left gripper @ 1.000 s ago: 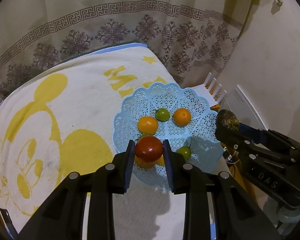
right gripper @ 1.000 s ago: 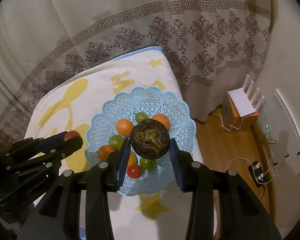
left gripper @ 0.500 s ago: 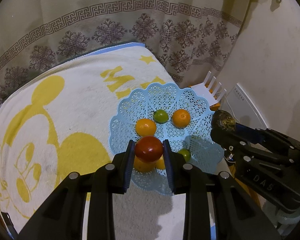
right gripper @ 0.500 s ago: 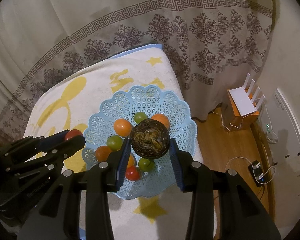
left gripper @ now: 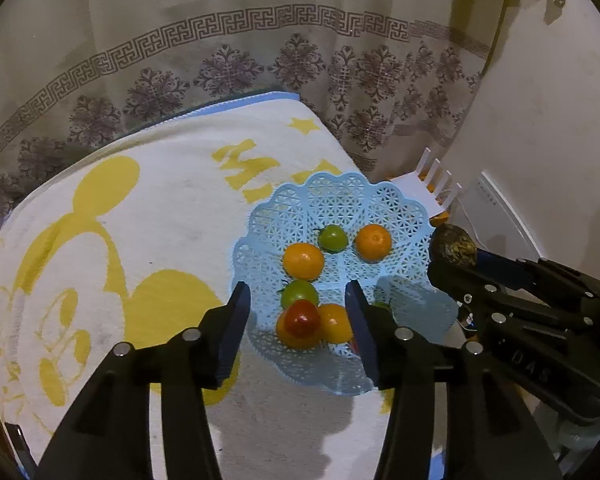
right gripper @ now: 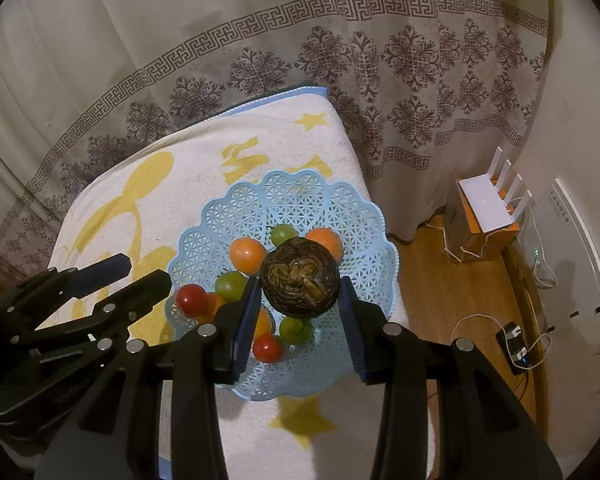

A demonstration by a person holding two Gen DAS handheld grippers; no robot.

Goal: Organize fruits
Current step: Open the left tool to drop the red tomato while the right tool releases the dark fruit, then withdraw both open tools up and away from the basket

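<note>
A light blue lattice basket [left gripper: 340, 204] [right gripper: 300, 196] sits on the towel and holds several oranges and green and red tomatoes. My left gripper [left gripper: 298, 300] is open above the basket's near side. The red tomato [left gripper: 302, 319] [right gripper: 191, 299] lies below it on an orange, free of the jaws. My right gripper [right gripper: 298, 292] is shut on a dark brown round fruit [right gripper: 299, 282] [left gripper: 452, 245] and holds it above the basket's middle. In the left wrist view the right gripper comes in from the right.
A white towel with a yellow mouse print [left gripper: 140, 248] covers the table. A patterned curtain [right gripper: 340, 60] hangs behind. To the right are the wooden floor [right gripper: 440, 288], a white router on an orange box [right gripper: 486, 208] and cables.
My left gripper has opened and the red tomato has dropped from it onto the fruits in the basket. The right gripper still holds the brown fruit.
</note>
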